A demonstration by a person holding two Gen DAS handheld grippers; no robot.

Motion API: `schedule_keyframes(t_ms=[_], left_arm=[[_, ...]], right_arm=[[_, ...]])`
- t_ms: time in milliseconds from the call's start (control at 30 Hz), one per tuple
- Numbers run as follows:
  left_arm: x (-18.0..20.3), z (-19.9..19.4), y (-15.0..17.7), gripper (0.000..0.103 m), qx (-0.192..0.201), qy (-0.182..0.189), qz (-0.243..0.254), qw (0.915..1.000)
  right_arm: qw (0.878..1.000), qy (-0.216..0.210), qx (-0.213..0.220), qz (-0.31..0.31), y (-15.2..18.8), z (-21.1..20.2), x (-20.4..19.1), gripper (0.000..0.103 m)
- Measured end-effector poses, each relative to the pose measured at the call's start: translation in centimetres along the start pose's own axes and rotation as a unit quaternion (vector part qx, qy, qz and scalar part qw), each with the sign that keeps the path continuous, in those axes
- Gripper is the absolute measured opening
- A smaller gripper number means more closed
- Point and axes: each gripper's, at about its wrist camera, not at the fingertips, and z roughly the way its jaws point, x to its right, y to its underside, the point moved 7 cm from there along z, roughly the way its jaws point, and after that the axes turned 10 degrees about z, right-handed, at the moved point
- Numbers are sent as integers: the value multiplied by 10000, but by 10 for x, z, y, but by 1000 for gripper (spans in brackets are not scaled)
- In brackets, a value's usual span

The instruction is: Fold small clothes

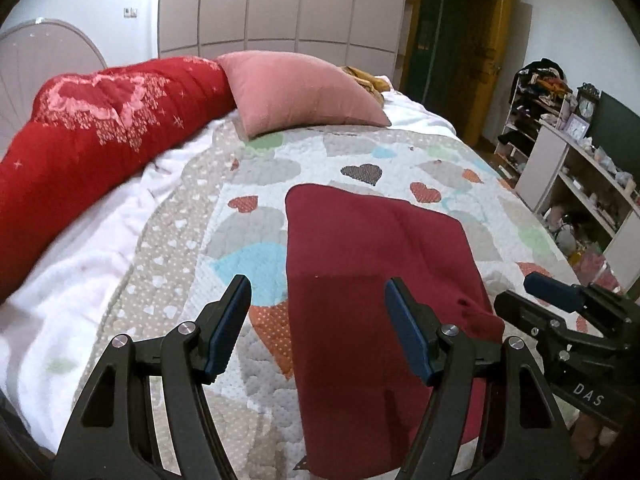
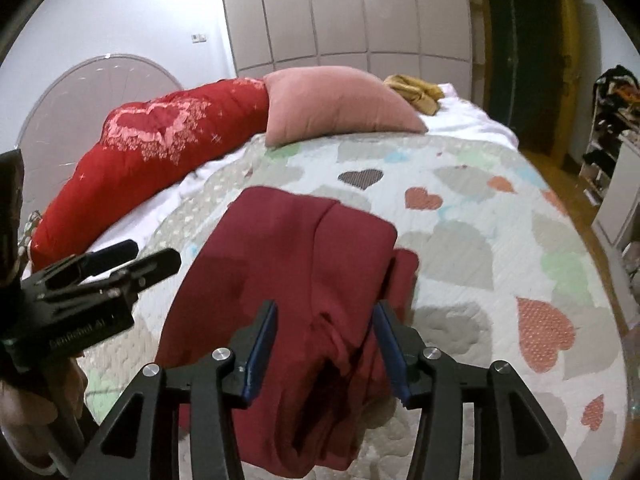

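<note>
A bed with a heart-patterned quilt (image 1: 360,152) fills the room. At twelve o'clock stands a pale wardrobe (image 1: 280,4), at one a dark doorway (image 1: 452,40). Cluttered white shelves (image 1: 568,168) line the wall at three.

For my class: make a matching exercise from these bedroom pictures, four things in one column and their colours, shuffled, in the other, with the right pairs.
Things:
1. folded garment
2. pillow
3. crumpled cloth at the far end of the bed
4. gripper pads

Colours:
A. pink
B. blue
C. dark red
D. mustard yellow

Pairs: 1-C, 2-A, 3-D, 4-B
</note>
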Motion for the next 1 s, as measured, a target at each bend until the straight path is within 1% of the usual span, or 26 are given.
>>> schedule_keyframes(t_ms=[167,333,500,1000], left_arm=[[1,-5,-2,70,63,1,8,10000],[-1,-6,-2,70,81,-84,-30,9999],[0,-6,-3,70,72,-123,-9,9999],[2,-6,-1,70,74,-121,55,9999]], right_arm=[[9997,106,48,211,-3,-2,3,48],[9991,179,40,375,-5,0,7,49],[9992,158,52,351,-3,0,5,57],[9993,149,-44,349,1,3,3,59]])
